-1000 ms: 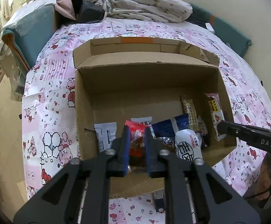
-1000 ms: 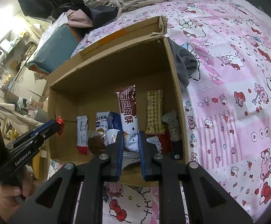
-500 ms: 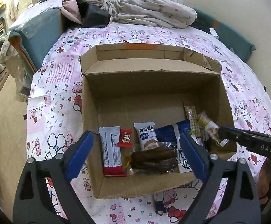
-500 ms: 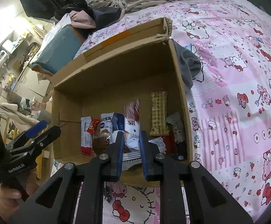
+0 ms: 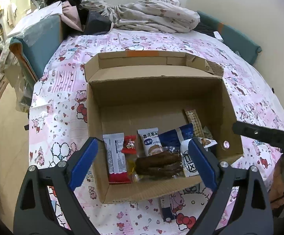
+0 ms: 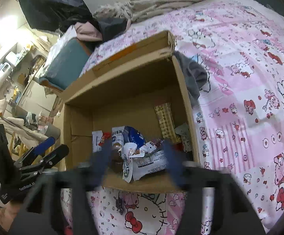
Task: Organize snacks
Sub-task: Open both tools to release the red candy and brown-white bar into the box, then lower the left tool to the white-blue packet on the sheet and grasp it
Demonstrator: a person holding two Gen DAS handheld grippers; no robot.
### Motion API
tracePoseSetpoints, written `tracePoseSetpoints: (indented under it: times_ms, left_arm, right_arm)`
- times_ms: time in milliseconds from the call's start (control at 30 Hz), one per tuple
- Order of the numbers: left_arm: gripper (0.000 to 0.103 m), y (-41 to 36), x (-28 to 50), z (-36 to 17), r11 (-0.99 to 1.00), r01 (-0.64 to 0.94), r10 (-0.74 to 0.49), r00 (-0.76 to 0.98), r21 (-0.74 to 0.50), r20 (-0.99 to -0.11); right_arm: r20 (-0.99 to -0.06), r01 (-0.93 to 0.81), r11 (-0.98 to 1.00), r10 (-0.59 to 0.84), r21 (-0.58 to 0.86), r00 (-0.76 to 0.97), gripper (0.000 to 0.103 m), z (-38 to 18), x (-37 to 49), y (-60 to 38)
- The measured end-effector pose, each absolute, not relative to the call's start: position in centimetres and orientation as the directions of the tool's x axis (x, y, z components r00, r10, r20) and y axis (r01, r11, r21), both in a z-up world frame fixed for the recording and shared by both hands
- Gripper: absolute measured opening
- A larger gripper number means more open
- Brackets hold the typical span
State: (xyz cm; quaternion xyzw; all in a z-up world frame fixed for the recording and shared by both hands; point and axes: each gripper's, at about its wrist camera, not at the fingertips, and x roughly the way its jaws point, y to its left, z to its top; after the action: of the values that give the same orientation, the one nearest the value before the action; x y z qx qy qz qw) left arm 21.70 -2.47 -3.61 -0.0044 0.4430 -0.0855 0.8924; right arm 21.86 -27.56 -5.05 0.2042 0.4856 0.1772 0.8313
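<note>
A: How much room is in the cardboard box?

B: Its upper half is bare floor; the snacks crowd the lower wall, mid-frame.

A: The claws?

B: Left gripper spread wide, empty, straddling the snacks. Right gripper blurred, parted, holding nothing, low-centre above the packets.

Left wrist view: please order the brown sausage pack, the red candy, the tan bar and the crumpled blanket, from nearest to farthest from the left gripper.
1. Brown sausage pack: between the open fingers of the left gripper, at the box's front.
2. Red candy: just behind, toward the left.
3. Tan bar: deeper in the box, right side.
4. Crumpled blanket: far end of the bed.
</note>
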Motion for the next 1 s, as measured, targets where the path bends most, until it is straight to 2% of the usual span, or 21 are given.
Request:
tracePoseSetpoints:
  times_ms: [100, 300, 367, 433, 667, 1000]
  left_arm:
    - [0.091, -2.3, 21.0, -2.8, 0.987, 0.139, -0.147, 0.615, -0.077, -0.775]
    - [0.092, -1.4, 19.1, -2.3, 0.990, 0.117, -0.133, 0.631, -0.076, -0.764]
    - [0.092, -1.0, 18.6, -2.2, 0.991, 0.103, -0.133, 0.629, -0.087, -0.766]
    - [0.093, -0.8, 18.0, -2.3, 0.991, 0.093, -0.134, 0.624, -0.098, -0.770]
    - [0.093, -0.3, 16.6, -2.2, 0.992, 0.085, -0.122, 0.631, -0.089, -0.766]
    - [0.093, -0.4, 15.4, -2.5, 0.990, 0.086, -0.143, 0.624, -0.114, -0.769]
  right_arm:
    - [-0.721, -0.099, 0.854, 0.488, 0.510, 0.493, 0.083, -4.4, 21.3, -27.7]
    - [-0.720, -0.095, 0.858, 0.479, 0.505, 0.501, 0.085, -3.5, 19.4, -28.3]
    - [-0.713, -0.109, 0.859, 0.480, 0.501, 0.512, 0.090, -3.0, 18.8, -28.3]
    - [-0.702, -0.130, 0.860, 0.482, 0.493, 0.525, 0.099, -2.6, 17.9, -28.1]
    - [-0.707, -0.136, 0.881, 0.448, 0.453, 0.547, 0.101, -2.2, 14.8, -27.7]
    - [-0.738, 0.015, 0.890, 0.369, 0.456, 0.565, 0.101, -2.9, 11.9, -29.8]
